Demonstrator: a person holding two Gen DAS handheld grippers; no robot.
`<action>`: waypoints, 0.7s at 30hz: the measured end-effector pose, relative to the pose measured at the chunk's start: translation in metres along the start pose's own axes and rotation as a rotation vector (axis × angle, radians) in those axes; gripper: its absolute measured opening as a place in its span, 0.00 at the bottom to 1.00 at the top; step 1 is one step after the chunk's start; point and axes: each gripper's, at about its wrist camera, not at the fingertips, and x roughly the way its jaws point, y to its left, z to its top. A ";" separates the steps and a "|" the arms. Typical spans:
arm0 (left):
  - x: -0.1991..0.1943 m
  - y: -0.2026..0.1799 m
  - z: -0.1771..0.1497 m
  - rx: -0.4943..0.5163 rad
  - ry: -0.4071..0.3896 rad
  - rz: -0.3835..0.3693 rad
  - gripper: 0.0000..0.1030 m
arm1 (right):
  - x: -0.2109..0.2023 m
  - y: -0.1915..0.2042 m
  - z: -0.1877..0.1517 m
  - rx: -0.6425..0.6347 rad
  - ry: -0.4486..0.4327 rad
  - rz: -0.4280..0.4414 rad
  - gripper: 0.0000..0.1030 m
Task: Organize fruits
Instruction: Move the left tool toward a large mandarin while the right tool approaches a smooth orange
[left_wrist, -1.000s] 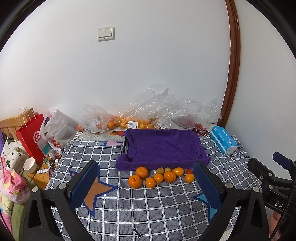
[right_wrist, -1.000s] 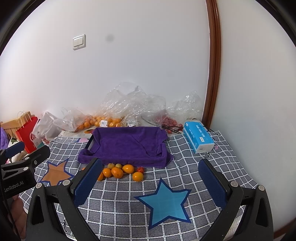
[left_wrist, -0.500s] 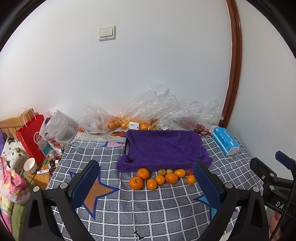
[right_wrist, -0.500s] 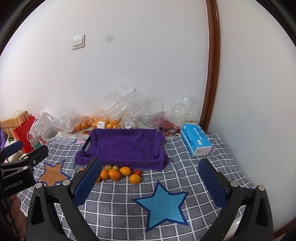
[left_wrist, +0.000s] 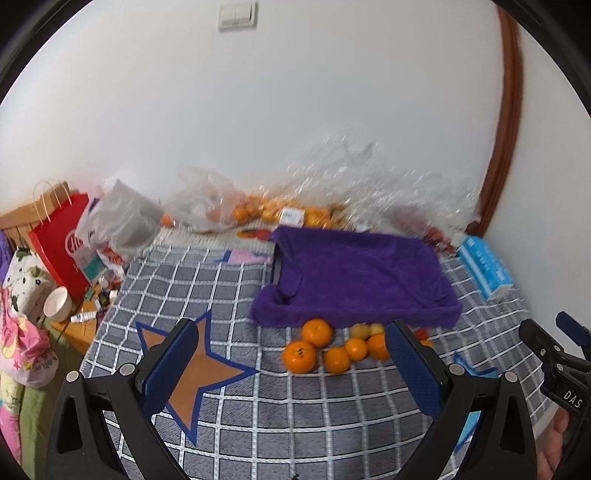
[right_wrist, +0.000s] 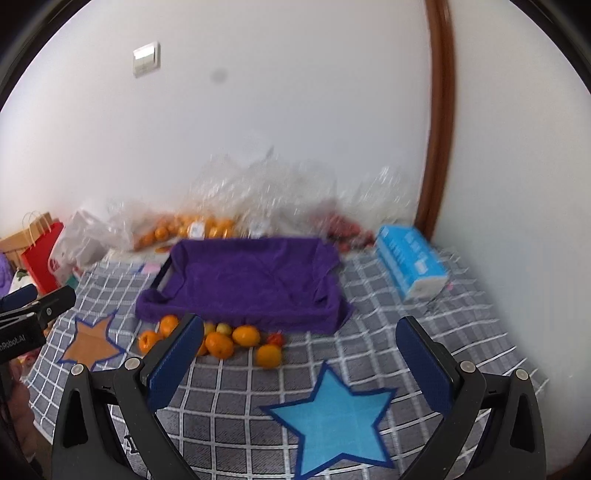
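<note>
Both grippers wide above cloth edge

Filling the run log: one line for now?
left gripper: open, empty | right gripper: open, empty | oranges: loose before purple-towel tray

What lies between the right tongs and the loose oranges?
Only bare checked cloth separates the right tongs from the oranges, in the right wrist view.

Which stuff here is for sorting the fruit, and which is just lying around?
For the job:
loose oranges
small yellow fruits
purple cloth-lined tray
left hand-held gripper, open
right hand-held gripper, open

Just lying about:
blue tissue pack
red paper bag
white cup
clear plastic bags
</note>
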 end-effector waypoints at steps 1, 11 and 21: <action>0.007 0.004 -0.001 -0.005 0.009 0.000 0.99 | 0.011 0.001 -0.003 -0.007 0.024 0.005 0.99; 0.084 0.039 -0.026 -0.017 0.138 0.016 0.98 | 0.104 0.012 -0.045 -0.023 0.181 0.062 0.78; 0.123 0.023 -0.040 0.031 0.221 -0.092 0.90 | 0.147 0.025 -0.057 -0.041 0.259 0.097 0.56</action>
